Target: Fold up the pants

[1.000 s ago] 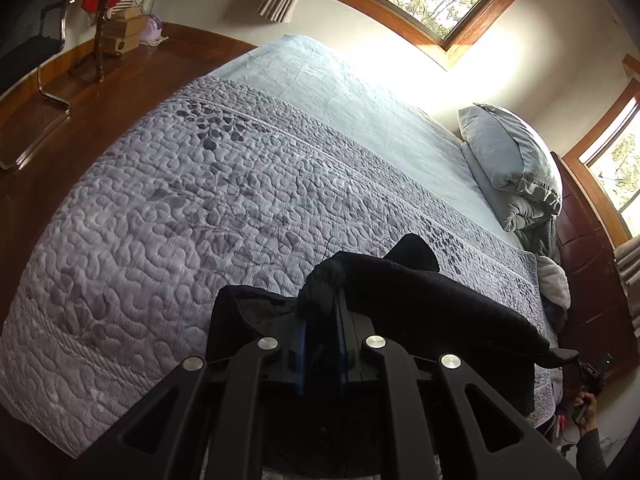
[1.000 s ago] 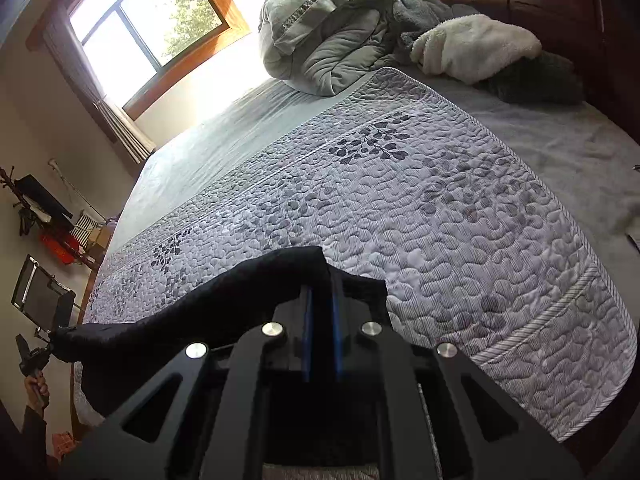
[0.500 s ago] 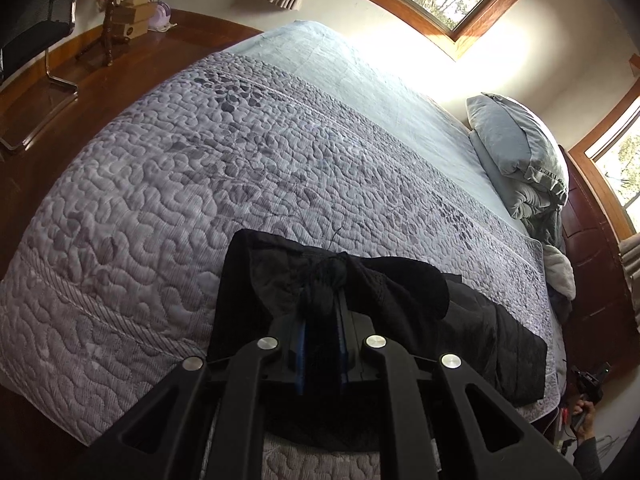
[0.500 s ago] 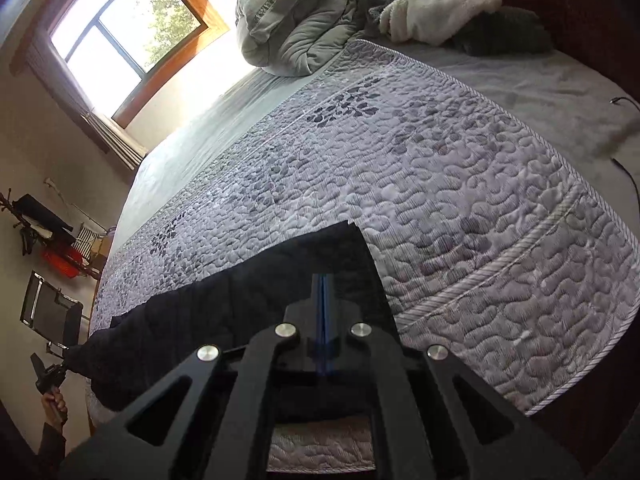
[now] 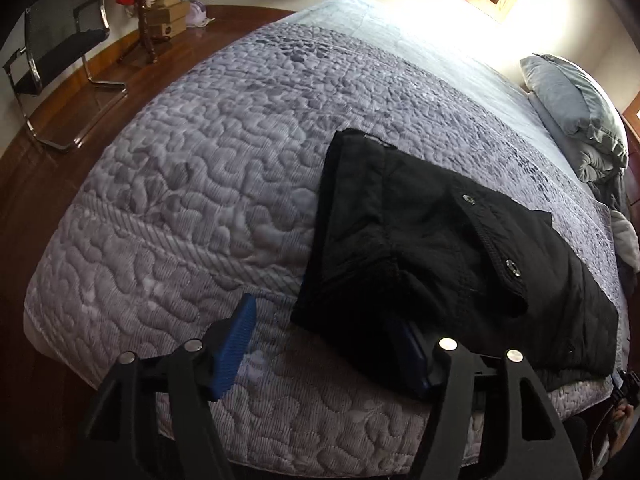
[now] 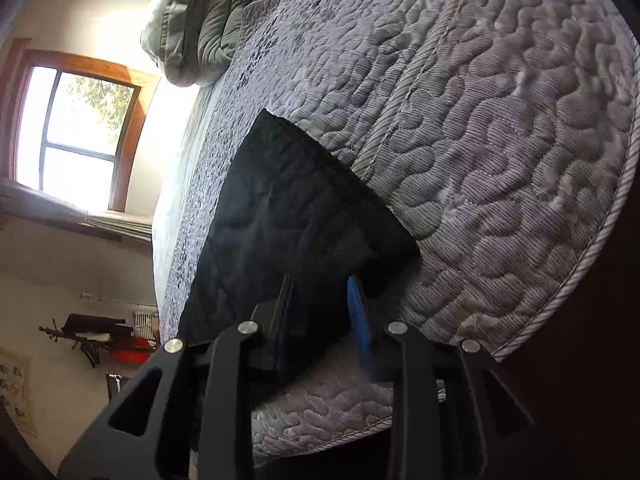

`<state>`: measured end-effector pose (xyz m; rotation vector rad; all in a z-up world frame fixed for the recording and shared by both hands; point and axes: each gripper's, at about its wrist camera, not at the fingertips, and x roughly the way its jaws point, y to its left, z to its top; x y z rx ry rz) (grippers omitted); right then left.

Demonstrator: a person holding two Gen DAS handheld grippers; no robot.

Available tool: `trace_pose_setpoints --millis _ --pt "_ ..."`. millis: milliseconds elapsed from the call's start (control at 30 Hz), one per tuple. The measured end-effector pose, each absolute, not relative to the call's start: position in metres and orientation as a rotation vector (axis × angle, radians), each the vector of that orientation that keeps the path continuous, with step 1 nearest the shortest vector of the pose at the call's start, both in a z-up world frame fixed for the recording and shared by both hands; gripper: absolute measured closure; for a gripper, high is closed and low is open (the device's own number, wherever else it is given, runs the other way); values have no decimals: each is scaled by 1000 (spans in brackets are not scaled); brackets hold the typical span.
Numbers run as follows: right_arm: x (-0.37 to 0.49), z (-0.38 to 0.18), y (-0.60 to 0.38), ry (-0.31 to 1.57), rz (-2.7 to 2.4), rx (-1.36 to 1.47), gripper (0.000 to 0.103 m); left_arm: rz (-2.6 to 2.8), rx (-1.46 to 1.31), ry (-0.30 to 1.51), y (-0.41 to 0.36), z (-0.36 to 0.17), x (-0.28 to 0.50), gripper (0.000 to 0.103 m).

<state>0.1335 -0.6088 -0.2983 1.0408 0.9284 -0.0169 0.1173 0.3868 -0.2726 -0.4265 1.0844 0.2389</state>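
Note:
The black quilted pants (image 5: pixel 452 252) lie folded flat on the grey quilted bedspread (image 5: pixel 208 184) near the bed's front edge. Two snap buttons show on the upper layer. My left gripper (image 5: pixel 324 344) is open wide at the pants' near left corner; its left blue pad (image 5: pixel 236 344) is bare and the right pad sits partly under the cloth edge. In the right wrist view the pants (image 6: pixel 288 208) lie flat too. My right gripper (image 6: pixel 320 320) is open, with the pants' near corner lying loosely between its pads.
A black chair (image 5: pixel 60 52) and a coat stand with boxes (image 5: pixel 160 12) stand on the wooden floor left of the bed. Grey pillows (image 5: pixel 576 112) and a bundled duvet (image 6: pixel 200 24) lie at the head end. The bedspread's corded edge (image 6: pixel 592 256) drops off close by.
Both grippers have lowered the pants onto the bedspread and opened, letting the cloth go. The pants now lie flat and both cameras sit lower and closer to the bed edge.

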Motion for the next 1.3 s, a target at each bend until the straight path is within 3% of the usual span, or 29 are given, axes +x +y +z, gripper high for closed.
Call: trace_pose_setpoints --millis 67,100,133,200,433,600,633,667,700,733,833,1067,1300 --pt "134 -300 -609 928 -25 1051 73 252 -471 1072 387 -273 108 33" --pt "136 -299 -609 934 -33 1049 73 255 -496 1051 385 -271 103 26" --pt "136 -297 -608 932 -41 1045 71 275 -517 1018 385 -266 97 17" --pt "136 -294 -609 921 -59 1044 62 317 -570 961 386 -260 85 12" --pt "135 -298 -612 903 -48 1067 57 248 -882 851 389 -261 70 11" --pt "147 -306 -609 913 -57 1089 52 216 -976 885 382 -280 101 11" --pt "148 -307 -609 908 -53 1098 52 192 -997 879 380 -283 105 18" --pt "149 -307 -610 901 -55 1101 56 160 -1002 877 376 -283 109 34" --pt "149 -306 -612 895 -56 1102 73 134 -980 893 370 -282 115 72" --pt "149 -306 -614 890 -50 1106 94 137 -949 917 365 -281 120 87" --pt "147 -300 -623 863 -48 1116 95 152 -939 921 362 -277 123 94" --pt "138 -282 -621 837 -49 1076 97 174 -956 939 365 -278 109 95" --pt "133 -315 -627 920 -108 1079 97 212 -976 1007 373 -315 104 95"
